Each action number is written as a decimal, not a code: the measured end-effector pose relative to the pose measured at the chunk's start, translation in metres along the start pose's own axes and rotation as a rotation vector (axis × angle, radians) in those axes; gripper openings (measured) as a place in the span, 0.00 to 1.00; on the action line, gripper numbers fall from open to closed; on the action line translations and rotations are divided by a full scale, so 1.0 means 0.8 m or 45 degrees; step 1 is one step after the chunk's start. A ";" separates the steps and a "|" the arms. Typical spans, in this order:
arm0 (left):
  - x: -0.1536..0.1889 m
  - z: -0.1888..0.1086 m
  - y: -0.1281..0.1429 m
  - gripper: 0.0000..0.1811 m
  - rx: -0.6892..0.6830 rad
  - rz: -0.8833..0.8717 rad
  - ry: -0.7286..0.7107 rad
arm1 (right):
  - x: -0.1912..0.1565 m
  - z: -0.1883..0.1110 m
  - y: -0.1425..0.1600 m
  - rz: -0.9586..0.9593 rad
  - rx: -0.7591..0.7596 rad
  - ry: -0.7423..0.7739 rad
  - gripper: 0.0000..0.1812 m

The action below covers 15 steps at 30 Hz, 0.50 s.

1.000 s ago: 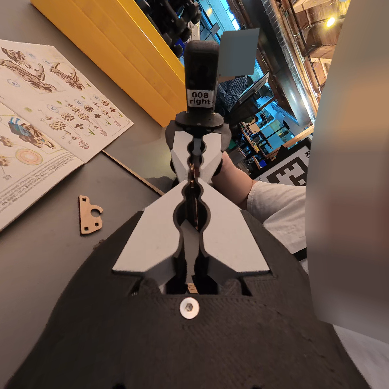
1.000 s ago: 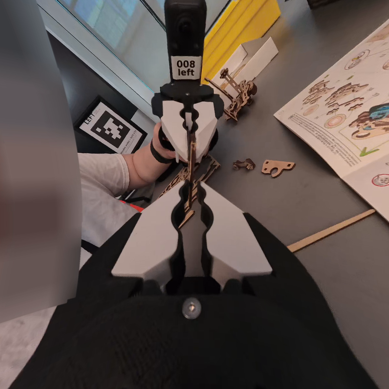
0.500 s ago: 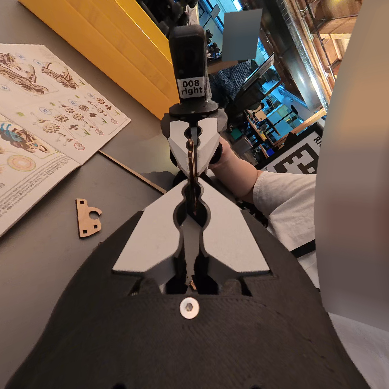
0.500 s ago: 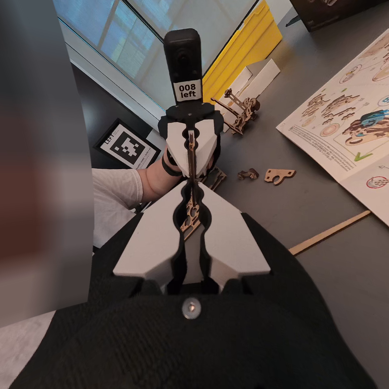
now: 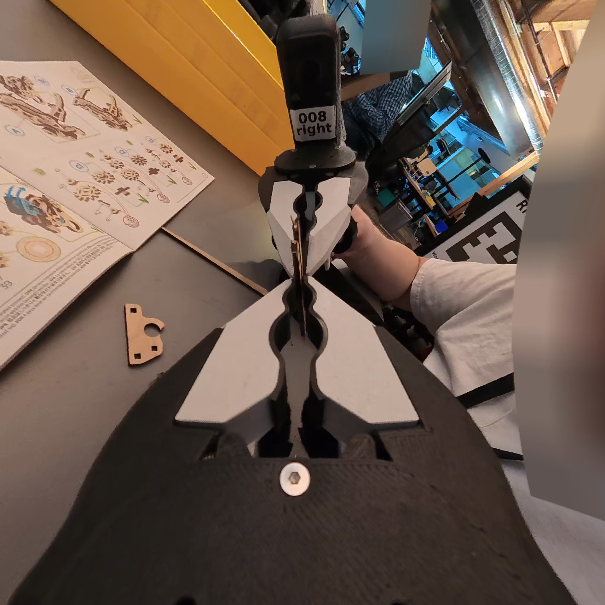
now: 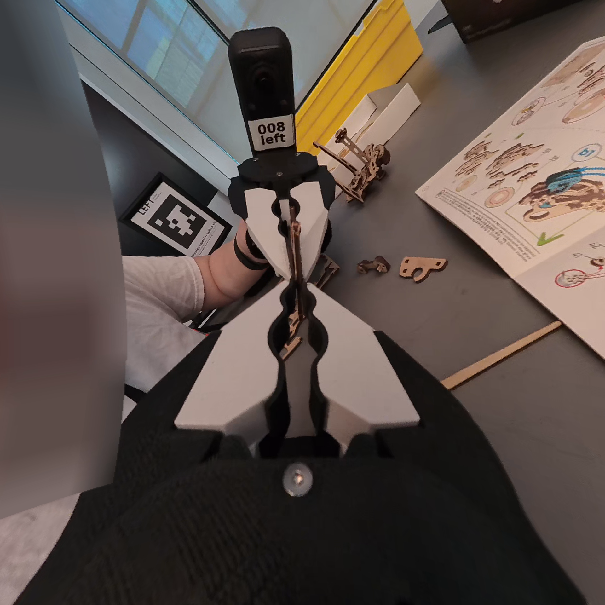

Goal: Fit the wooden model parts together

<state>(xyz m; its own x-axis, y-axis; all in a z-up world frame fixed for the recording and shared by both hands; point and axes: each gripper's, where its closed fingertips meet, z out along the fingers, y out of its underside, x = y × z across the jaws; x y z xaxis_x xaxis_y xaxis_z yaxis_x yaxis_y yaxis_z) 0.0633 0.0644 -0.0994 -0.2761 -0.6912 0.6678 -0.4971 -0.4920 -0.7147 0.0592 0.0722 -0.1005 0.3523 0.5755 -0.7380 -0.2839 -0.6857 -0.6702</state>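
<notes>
My left gripper [image 5: 298, 284] and right gripper [image 6: 295, 286] meet tip to tip above the grey table. Each is shut on a thin wooden model part seen edge-on. The left gripper's part [image 5: 302, 314] shows between its jaws, and the right gripper's part [image 5: 296, 242] reaches into them. In the right wrist view, the left gripper [image 6: 293, 276] faces me with its wooden part [image 6: 296, 242] overlapping mine [image 6: 294, 327]. How the parts join is hidden between the fingers.
A loose wooden bracket [image 5: 141, 334] lies on the table; the right wrist view shows the bracket [image 6: 422, 266] beside a small dark piece [image 6: 373, 264]. An open instruction booklet [image 5: 82, 183], a wooden stick [image 6: 501, 353], a partly built model [image 6: 363, 170] and a yellow bin [image 5: 183, 65] are nearby. Both grippers' tips are close together, under 4 cm apart. Left tips and right tips are each some 9 cm from the bracket [image 6: 422, 266]. The left camera catches it too, in the left wrist view [image 5: 145, 322].
Both grippers have stayed shut and tip to tip. They have tilted and shifted slightly together, so the table has moved a little in both views.
</notes>
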 end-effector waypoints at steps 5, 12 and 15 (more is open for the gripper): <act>-0.001 0.000 0.000 0.00 0.000 -0.006 -0.005 | 0.001 0.000 0.000 0.019 0.001 -0.002 0.00; -0.005 0.004 0.007 0.00 -0.007 -0.068 -0.039 | 0.008 -0.002 0.007 -0.007 -0.056 0.066 0.00; -0.011 0.007 0.009 0.00 0.010 -0.082 -0.090 | 0.015 -0.003 0.010 0.046 -0.056 0.082 0.00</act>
<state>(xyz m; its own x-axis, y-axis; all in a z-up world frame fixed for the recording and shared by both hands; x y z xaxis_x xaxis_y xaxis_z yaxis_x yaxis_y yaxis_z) 0.0665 0.0642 -0.1119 -0.1850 -0.6934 0.6964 -0.5056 -0.5405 -0.6725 0.0631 0.0727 -0.1140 0.3998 0.5212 -0.7540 -0.2587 -0.7250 -0.6383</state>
